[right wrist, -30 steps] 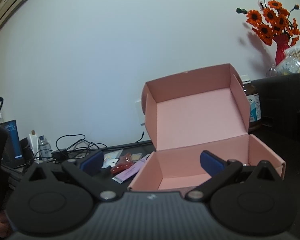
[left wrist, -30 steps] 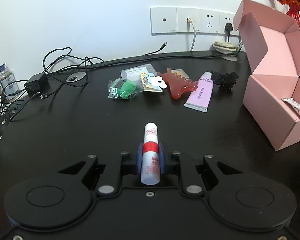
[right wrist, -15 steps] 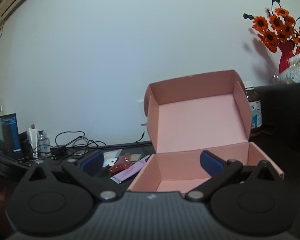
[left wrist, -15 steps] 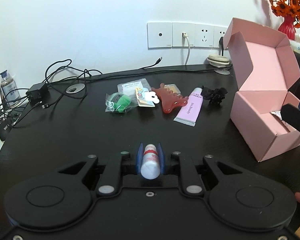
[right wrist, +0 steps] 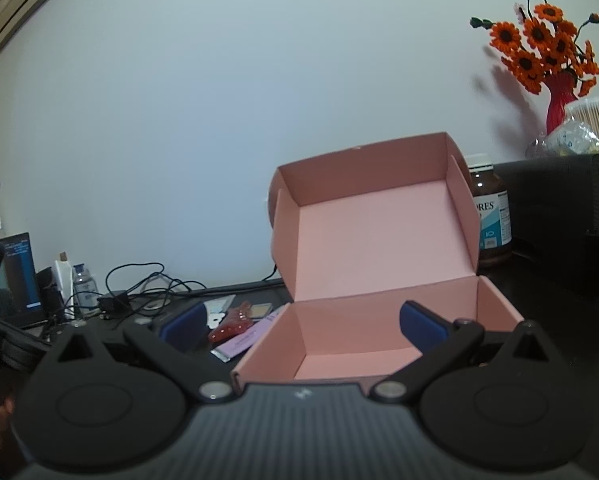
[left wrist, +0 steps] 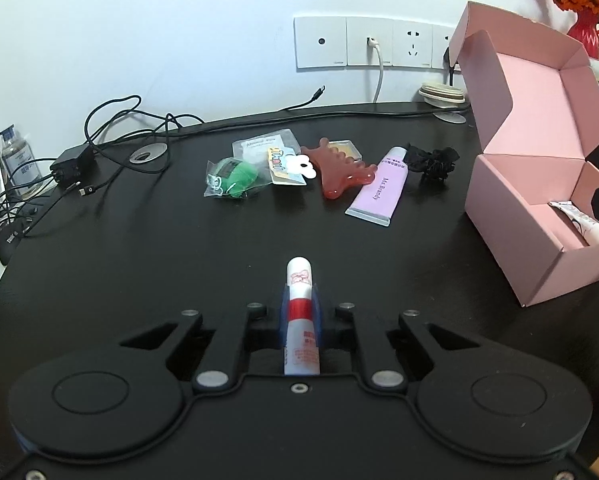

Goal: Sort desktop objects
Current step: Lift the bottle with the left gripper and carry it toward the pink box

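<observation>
One small white cylindrical tube with a red band sits clamped between the blue pads of the left tool, gripped near mid-length so its rounded cap points forward; judged a secure hold for carrying to the open pink cardboard box. Left of the box on the glossy black tabletop lie a flat lilac squeeze tube, a translucent red comb-shaped scraper, a crinkled black hair tie and a green item in a clear bag, apparently unsorted. Inside the box lies a white squeeze tube. Right tool hovers just before the box, jaws wide and empty, straddling its near wall.
</observation>
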`<action>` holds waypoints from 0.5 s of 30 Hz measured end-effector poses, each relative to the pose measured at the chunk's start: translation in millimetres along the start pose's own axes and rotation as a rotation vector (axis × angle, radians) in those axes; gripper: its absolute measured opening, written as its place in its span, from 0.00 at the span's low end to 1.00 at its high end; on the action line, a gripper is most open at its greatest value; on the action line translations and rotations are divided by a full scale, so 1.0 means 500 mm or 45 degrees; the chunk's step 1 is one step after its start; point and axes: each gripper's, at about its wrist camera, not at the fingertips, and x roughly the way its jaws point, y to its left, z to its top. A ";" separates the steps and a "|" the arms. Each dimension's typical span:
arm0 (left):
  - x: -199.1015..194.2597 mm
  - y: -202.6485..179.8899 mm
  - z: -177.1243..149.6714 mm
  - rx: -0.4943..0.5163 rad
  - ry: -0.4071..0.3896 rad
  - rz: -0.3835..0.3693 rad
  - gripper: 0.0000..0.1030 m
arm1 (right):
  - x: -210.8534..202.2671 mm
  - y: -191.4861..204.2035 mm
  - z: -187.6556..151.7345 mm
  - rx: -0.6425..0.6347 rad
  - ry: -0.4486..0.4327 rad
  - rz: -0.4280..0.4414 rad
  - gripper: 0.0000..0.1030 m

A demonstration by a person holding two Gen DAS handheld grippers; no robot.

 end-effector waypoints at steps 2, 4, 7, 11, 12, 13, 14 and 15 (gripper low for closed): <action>0.000 -0.003 0.002 0.012 0.010 0.006 0.12 | 0.001 -0.001 0.001 0.005 0.001 0.002 0.99; 0.001 -0.006 0.002 0.028 0.012 0.014 0.12 | 0.001 -0.004 0.000 0.015 0.003 0.005 0.99; 0.001 -0.006 0.001 0.038 0.015 0.021 0.14 | 0.003 -0.008 -0.002 0.031 0.014 0.003 0.99; 0.003 -0.005 0.004 0.042 0.027 0.023 0.15 | 0.004 -0.009 -0.003 0.033 0.017 0.007 0.99; 0.004 -0.005 0.005 0.043 0.036 0.021 0.16 | 0.004 -0.009 -0.003 0.032 0.017 0.008 0.99; 0.006 -0.005 0.005 0.043 0.046 0.016 0.17 | 0.004 -0.009 -0.003 0.033 0.018 0.007 0.99; 0.008 -0.003 0.003 0.042 0.053 0.008 0.18 | 0.004 -0.010 -0.003 0.034 0.019 0.007 0.99; 0.011 -0.001 -0.001 0.040 0.057 -0.002 0.18 | 0.004 -0.010 -0.003 0.035 0.019 0.006 0.99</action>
